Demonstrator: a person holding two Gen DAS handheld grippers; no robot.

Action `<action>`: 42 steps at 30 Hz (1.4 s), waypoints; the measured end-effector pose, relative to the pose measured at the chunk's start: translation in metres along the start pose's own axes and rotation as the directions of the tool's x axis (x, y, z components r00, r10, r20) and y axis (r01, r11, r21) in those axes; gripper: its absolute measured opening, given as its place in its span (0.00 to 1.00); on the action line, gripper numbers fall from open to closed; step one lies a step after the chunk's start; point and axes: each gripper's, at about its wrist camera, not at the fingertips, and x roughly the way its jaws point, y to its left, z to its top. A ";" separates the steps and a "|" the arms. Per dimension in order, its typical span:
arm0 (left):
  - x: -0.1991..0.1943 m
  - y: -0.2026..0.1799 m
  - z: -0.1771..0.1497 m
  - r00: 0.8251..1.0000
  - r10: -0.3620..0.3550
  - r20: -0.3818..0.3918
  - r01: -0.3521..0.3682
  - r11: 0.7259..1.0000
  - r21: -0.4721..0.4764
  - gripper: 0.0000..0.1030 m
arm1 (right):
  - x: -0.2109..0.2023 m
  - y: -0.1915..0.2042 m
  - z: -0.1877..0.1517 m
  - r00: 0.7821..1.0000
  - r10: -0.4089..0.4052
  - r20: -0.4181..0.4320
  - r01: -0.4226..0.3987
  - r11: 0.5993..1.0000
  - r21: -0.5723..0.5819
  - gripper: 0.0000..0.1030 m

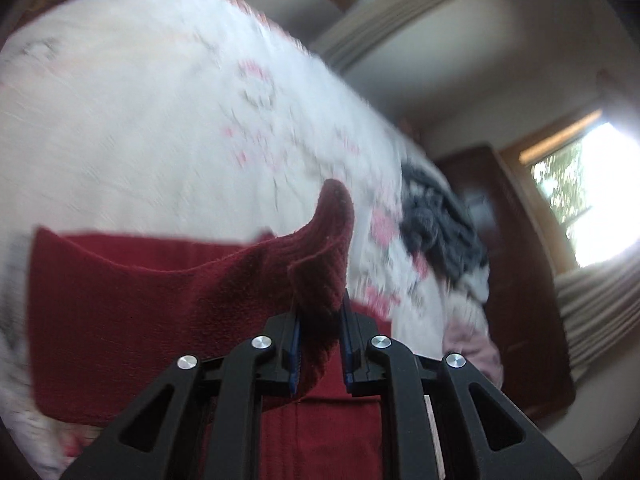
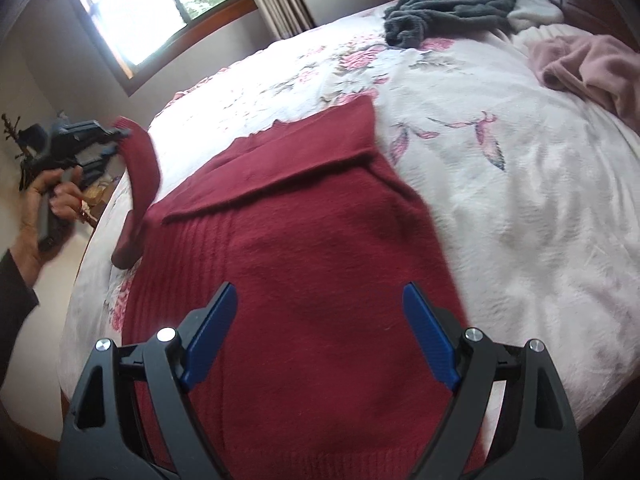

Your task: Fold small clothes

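Over at the left edge of the bed [image 2: 520,216], a person's hand [image 2: 38,200] is wrapped round the handle of the left gripper [image 2: 120,134], and a sleeve [image 2: 140,168] of the red sweater [image 2: 304,264] is pinched in it. From the left wrist view the jaws are seen clamped on the cuff, with the ribbed knit bunched up between the blue pads [image 1: 295,344] and the sleeve lifted clear of the floral bedspread. That view is pretty blurry, so not much else can be made out there.

The sweater body is spread flat on the bedspread near the front edge, closer to the left side. Its other sleeve [image 2: 288,156] is already folded across the upper part of the body.

The right gripper [image 2: 320,328] is hung just over the lower part of the sweater, jaws wide apart, nothing between them.

Toward the far right corner a dark grey garment [image 2: 448,8] is heaped up, with something white [image 2: 536,12] tucked beside it. A dusty pink garment [image 2: 588,68] is crumpled along the right edge, well apart from the red one.
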 end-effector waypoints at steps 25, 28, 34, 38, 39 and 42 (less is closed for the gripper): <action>-0.041 0.083 -0.271 0.962 0.125 -0.242 -0.140 0.989 -0.044 0.68 | 0.272 0.034 0.158 0.796 0.466 -0.386 -0.263 0.841 0.472 0.65; -0.045 0.094 -0.278 0.968 0.098 -0.230 -0.122 0.988 -0.095 0.68 | 0.282 0.044 0.160 0.781 0.466 -0.416 -0.262 0.849 0.459 0.67; -0.043 0.095 -0.283 0.967 0.090 -0.240 -0.115 0.989 -0.091 0.70 | 0.295 0.065 0.167 0.744 0.497 -0.447 -0.277 0.838 0.470 0.44; -0.035 0.090 -0.284 0.965 0.097 -0.242 -0.123 0.988 -0.095 0.73 | 0.293 0.079 0.178 0.760 0.452 -0.467 -0.261 0.871 0.417 0.07; -0.032 0.088 -0.283 0.964 0.101 -0.245 -0.127 0.988 -0.091 0.73 | 0.288 0.081 0.183 0.770 0.449 -0.453 -0.269 0.872 0.408 0.06; -0.032 0.087 -0.281 0.962 0.105 -0.252 -0.132 0.987 -0.092 0.73 | 0.258 0.089 0.212 0.809 0.442 -0.388 -0.317 0.883 0.345 0.05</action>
